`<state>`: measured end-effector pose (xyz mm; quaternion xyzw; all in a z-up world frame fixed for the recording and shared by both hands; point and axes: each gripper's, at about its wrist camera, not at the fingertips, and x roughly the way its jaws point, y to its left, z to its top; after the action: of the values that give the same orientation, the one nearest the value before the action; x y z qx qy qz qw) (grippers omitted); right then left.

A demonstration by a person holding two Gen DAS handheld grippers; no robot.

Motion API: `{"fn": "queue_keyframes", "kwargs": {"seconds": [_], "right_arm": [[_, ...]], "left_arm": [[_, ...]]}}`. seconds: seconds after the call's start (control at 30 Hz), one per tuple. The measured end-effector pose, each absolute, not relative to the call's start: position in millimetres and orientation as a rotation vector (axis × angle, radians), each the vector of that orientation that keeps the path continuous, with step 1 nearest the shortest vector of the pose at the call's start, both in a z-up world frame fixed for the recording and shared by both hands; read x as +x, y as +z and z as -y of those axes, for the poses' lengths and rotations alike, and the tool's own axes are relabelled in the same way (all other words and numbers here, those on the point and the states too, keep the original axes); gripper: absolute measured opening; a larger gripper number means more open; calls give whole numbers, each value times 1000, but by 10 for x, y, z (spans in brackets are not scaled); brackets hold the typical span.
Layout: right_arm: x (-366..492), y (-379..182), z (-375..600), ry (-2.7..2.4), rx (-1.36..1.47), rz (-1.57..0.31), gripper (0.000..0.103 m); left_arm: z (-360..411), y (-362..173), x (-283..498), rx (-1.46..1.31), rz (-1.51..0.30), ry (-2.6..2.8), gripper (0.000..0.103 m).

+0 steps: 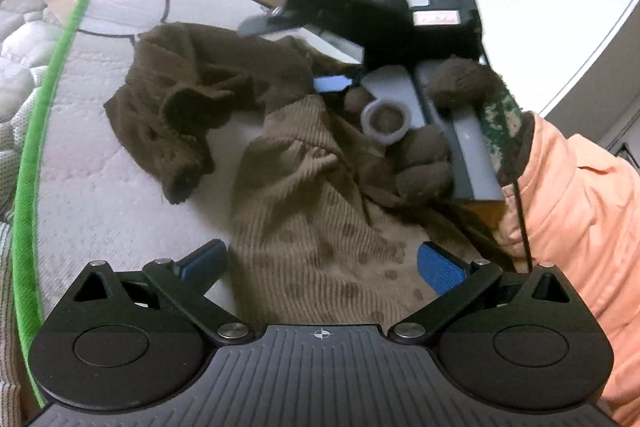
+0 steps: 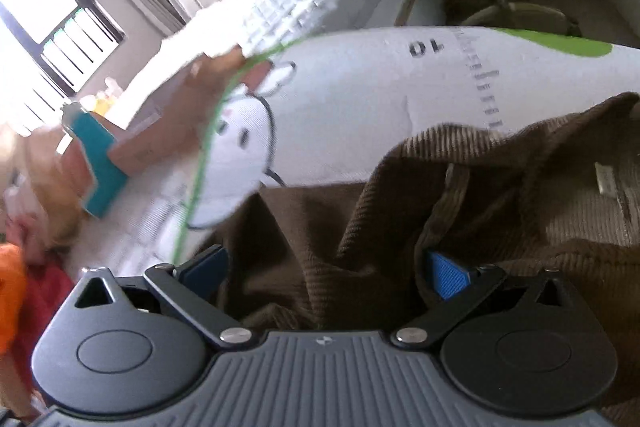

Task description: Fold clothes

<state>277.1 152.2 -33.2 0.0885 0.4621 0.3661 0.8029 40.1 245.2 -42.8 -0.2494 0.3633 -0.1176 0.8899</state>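
Left claw (image 1: 322, 263) gapes wide right over the tan corduroy (image 1: 304, 211); right claw (image 2: 324, 267), also wide, straddles its brown bunch (image 2: 320, 235).

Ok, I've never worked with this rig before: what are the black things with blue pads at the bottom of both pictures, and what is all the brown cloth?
There is no robot arm here. A person holds a hand-held two-finger gripper in each hand, and each picture comes from a fisheye camera on one gripper, looking forward along its fingers. In the left wrist view the left gripper stands open over a brown ribbed corduroy garment lying crumpled on a white quilted mat with a cartoon print. Further off in that view is the right gripper, held by a hand in a brown knitted glove with an orange sleeve behind it. The right wrist view shows that gripper's blue pads wide apart with dark brown folds of the garment between them, not pinched. So nothing is gripped yet.
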Motion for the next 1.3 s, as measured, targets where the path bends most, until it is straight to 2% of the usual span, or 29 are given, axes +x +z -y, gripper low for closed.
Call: {"fn": "queue_keyframes", "kwargs": {"seconds": [0.27,0.43,0.6,0.7,0.83,0.9,1.1,1.2,1.3], "right_arm": [[2495,121,-309,589,22,-685,103],[2416,6,585,340,22,-675,103],[2389,-261,974,155,-184,-713,103],[2494,-471,1041,106,-292,-753,103],[2749,-579,1039,-38,-429,-652,103],[2906,-555,1022,-110,-434,-662,103],[2613,-41,871,151,-232,-653,102],[2551,96,554,340,-109,-701,103],[2560,140,70,506,-39,-750,102]], "left_arm": [[-2386,-72,477,-448,-632,-271,103],[-2395,24,910,-457,-541,-263,103],[-2560,-150,1379,-482,-583,-190,103],[-2731,-286,1507,-501,-626,-122,103],[-2976,-403,1538,-525,-644,-49,103],[-3030,-372,1521,-504,-637,-8,103],[-3051,-237,1380,-418,-633,103,103],[-3084,-234,1315,-344,-634,183,103],[-3307,-270,1282,-397,-626,270,103]]}}
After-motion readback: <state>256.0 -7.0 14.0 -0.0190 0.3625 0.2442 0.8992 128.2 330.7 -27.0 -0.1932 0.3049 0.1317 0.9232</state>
